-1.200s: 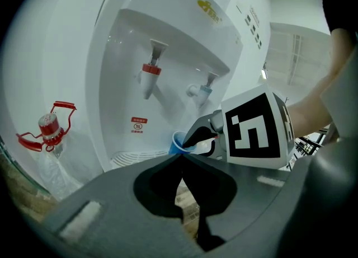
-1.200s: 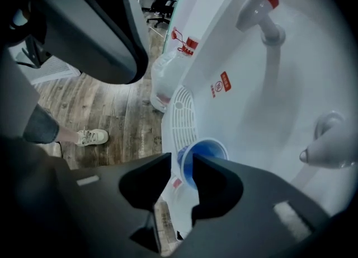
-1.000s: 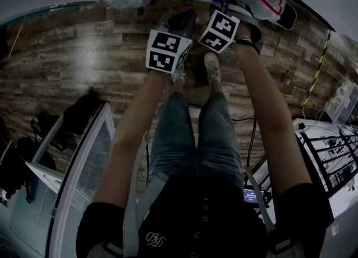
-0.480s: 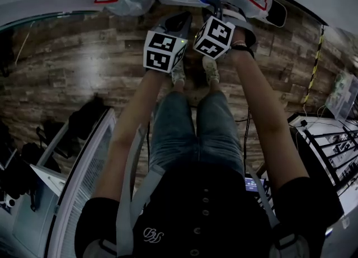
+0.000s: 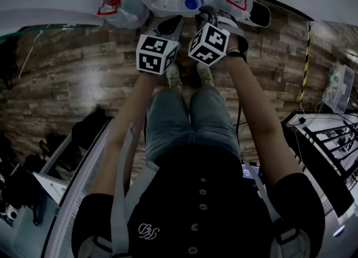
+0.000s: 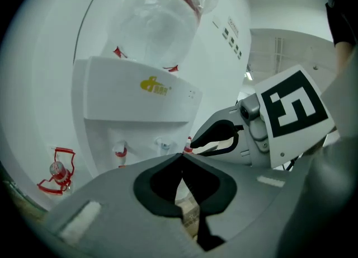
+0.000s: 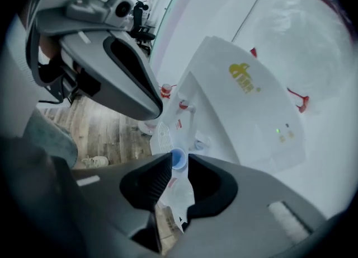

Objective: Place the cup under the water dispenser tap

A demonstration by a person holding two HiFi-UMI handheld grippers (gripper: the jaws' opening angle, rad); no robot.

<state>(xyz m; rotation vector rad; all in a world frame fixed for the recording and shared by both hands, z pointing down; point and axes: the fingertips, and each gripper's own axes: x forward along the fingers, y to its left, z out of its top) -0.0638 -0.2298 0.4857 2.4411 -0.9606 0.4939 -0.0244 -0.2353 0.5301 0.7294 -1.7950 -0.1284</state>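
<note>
Cup (image 7: 177, 156): small, blue, open rim up. It sits on the dispenser (image 7: 246, 111) drip tray (image 7: 159, 136), 12 o'clock in head view. Its lower body is cut off by the right gripper (image 7: 179, 168), whose jaws are apart, just narrowed and gripping nothing. Left gripper (image 6: 181, 157) clenched, empty. Which tap stands above the cup: unclear.

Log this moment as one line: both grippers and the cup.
left gripper: shut, empty | right gripper: open, jaws just closing slightly, nothing between | blue cup: on drip tray of water dispenser, free
</note>
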